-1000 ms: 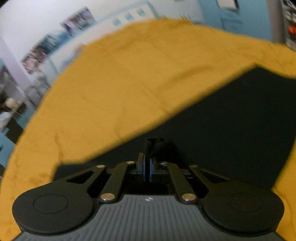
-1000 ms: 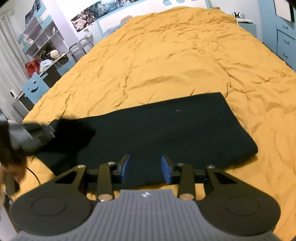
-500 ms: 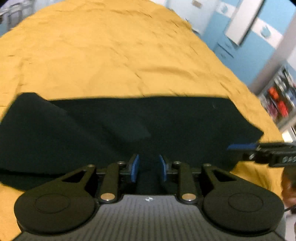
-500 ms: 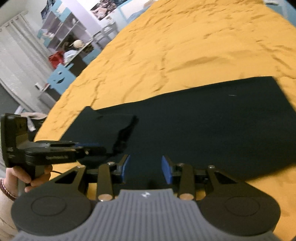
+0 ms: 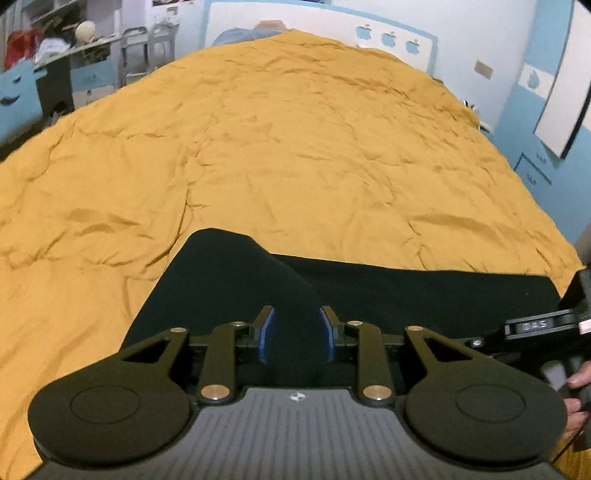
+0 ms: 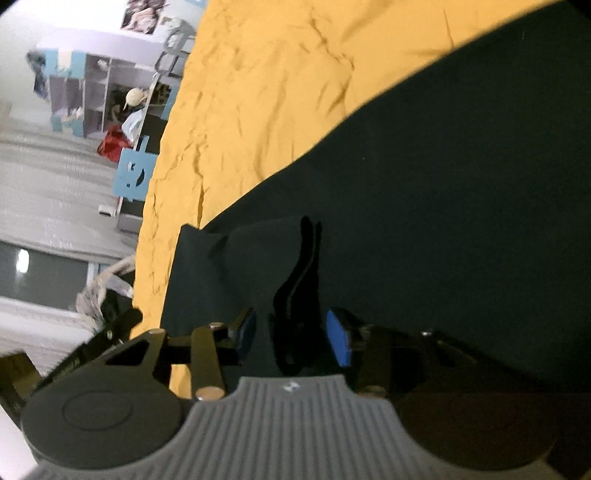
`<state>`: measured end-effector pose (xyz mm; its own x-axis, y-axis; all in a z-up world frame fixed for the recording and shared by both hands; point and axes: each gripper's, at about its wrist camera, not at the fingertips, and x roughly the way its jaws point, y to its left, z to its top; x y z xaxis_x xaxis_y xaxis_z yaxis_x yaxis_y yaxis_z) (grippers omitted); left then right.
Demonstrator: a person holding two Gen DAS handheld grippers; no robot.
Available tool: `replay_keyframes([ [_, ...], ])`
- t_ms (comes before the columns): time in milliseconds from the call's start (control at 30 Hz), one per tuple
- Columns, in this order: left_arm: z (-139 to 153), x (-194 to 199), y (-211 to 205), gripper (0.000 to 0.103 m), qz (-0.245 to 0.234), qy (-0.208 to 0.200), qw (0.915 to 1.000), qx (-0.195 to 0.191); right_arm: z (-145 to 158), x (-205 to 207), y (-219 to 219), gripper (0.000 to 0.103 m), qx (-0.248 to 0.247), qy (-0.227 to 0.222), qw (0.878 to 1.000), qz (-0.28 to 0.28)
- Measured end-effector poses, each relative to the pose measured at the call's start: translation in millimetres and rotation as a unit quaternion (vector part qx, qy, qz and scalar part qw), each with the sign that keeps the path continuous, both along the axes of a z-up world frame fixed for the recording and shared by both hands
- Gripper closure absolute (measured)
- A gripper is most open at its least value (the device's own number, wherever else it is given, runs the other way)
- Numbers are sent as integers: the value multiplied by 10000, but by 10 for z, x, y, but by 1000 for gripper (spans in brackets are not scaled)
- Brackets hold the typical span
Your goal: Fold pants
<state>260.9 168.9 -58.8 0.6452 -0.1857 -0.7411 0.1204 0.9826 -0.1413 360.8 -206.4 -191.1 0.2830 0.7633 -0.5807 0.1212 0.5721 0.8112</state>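
The black pants (image 5: 388,291) lie folded in a long band on the yellow bedspread (image 5: 295,147). In the left wrist view a raised fold of them runs back between the blue pads of my left gripper (image 5: 297,334), which is open around it. In the right wrist view the pants (image 6: 461,184) fill the right side, and a bunched corner with layered edges (image 6: 299,266) stands between the blue pads of my right gripper (image 6: 295,338), which is open. The right gripper's body (image 5: 543,325) shows at the right edge of the left wrist view.
The bedspread (image 6: 258,92) stretches far beyond the pants. A shelf unit and desk with clutter (image 6: 110,103) stand past the bed's left side. Blue drawers (image 5: 535,170) stand at its right. The headboard wall (image 5: 314,18) is at the far end.
My left gripper let go of the pants and opened, then swung to face up the bed. My right gripper moved left to the bunched corner, tilted, and stayed open.
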Motion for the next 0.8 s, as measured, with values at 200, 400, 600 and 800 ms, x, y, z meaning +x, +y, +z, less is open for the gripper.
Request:
replay_keyframes([
  [200, -78, 8, -12, 70, 239, 3, 9993, -278, -195, 176, 95, 95, 423, 359, 9981, -283],
  [400, 1, -155, 110, 70, 550, -104, 9980, -309, 383, 236, 252, 102, 142, -670, 9976, -89],
  [600, 178, -293, 164, 70, 781, -356, 9961, -214, 1546, 294, 283, 102, -457, -1796, 9821, 341],
  [800, 297, -323, 31, 71, 689, -537, 9959, -241, 2470, 301, -216, 102, -1113, -2236, 9671, 491],
])
